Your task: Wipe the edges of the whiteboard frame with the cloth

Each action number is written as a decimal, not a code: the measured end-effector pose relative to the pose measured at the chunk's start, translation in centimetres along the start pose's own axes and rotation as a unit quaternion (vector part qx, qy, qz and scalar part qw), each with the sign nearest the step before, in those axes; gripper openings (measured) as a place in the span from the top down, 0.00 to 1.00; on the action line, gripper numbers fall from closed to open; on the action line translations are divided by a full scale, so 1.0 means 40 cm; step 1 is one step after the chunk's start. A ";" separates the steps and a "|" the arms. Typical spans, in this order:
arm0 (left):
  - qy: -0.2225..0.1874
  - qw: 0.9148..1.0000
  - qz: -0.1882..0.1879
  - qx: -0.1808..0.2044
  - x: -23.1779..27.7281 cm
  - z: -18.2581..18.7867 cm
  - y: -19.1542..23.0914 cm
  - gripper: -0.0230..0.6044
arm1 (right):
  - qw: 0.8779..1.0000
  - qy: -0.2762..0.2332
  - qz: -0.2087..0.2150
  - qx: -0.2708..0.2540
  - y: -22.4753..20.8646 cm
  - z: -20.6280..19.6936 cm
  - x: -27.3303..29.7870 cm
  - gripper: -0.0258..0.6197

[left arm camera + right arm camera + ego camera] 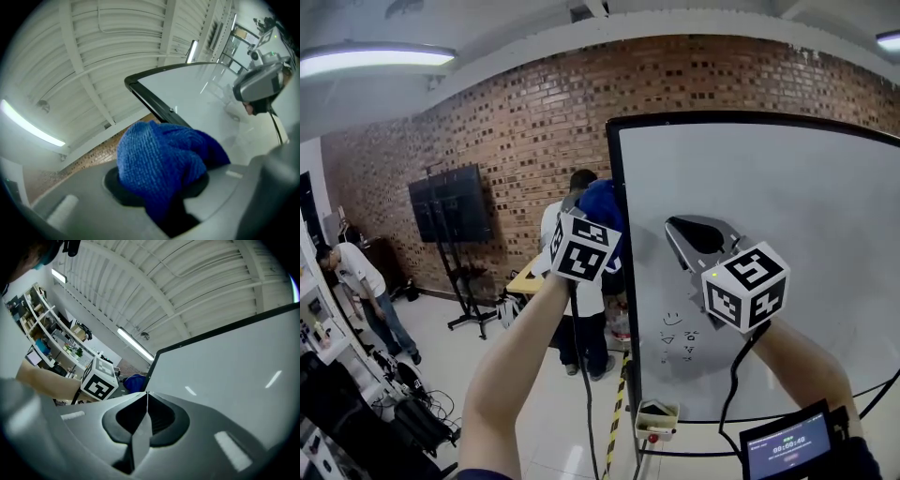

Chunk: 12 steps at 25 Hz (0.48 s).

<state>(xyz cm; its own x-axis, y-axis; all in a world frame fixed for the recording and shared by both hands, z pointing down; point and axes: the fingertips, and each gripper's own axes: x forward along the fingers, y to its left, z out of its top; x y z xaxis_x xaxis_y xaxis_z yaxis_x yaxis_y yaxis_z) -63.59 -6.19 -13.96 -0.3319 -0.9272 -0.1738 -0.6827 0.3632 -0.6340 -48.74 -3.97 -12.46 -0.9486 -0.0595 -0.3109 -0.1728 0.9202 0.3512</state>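
The whiteboard (pixel 787 244) stands upright with a black frame (pixel 615 206). My left gripper (pixel 598 212) is shut on a bunched blue cloth (pixel 602 201), which sits against the frame's left edge, a little below the top left corner. In the left gripper view the cloth (pixel 159 159) fills the jaws, and the frame's corner (pixel 154 101) runs just beyond it. My right gripper (pixel 682 227) is shut and empty, hovering in front of the white surface to the right of the cloth. The right gripper view shows its closed fingertips (pixel 146 397), the frame edge (pixel 152 364) and the cloth (pixel 136 380).
A person in a white shirt (pixel 581 309) stands just behind the board's left edge. Further left are a dark screen on a wheeled stand (pixel 448 204) and another person (pixel 361 281). Yellow-black tape (pixel 614 422) and a small box (pixel 656 417) lie on the floor by the board's foot.
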 end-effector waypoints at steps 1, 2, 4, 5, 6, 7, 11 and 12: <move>-0.001 1.000 0.001 0.004 0.001 0.005 0.004 0.76 | 1.000 -0.002 -0.002 0.000 -0.004 0.004 0.002 0.94; -0.002 1.000 0.002 0.007 0.002 0.010 0.008 0.76 | 1.000 -0.004 -0.003 0.000 -0.007 0.009 0.005 0.94; -0.006 1.000 0.004 0.012 0.005 0.022 0.017 0.76 | 1.000 -0.010 -0.006 -0.003 -0.014 0.023 0.011 0.94; -0.007 1.000 0.004 0.015 0.008 0.030 0.021 0.76 | 1.000 -0.013 -0.007 -0.005 -0.018 0.032 0.013 0.94; -0.008 1.000 0.005 0.020 0.010 0.039 0.025 0.76 | 1.000 -0.015 -0.008 -0.007 -0.021 0.041 0.015 0.94; -0.008 1.000 0.006 0.024 0.013 0.047 0.030 0.76 | 1.000 -0.017 -0.008 -0.009 -0.023 0.050 0.016 0.94; -0.016 0.999 0.012 0.035 0.017 0.075 0.061 0.75 | 1.000 -0.026 -0.004 -0.016 -0.013 0.082 0.022 0.94; -0.017 0.999 0.015 0.036 0.018 0.084 0.069 0.75 | 0.999 -0.028 -0.004 -0.018 -0.011 0.089 0.021 0.94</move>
<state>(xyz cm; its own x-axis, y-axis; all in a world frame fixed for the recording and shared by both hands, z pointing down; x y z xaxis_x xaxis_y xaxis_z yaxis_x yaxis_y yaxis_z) -63.55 -6.15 -18.36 -0.3283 -0.9189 -0.2186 -0.6235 0.3847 -0.6806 -48.54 -3.05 -16.02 -0.9314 -0.0438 -0.3615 -0.1902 0.9051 0.3802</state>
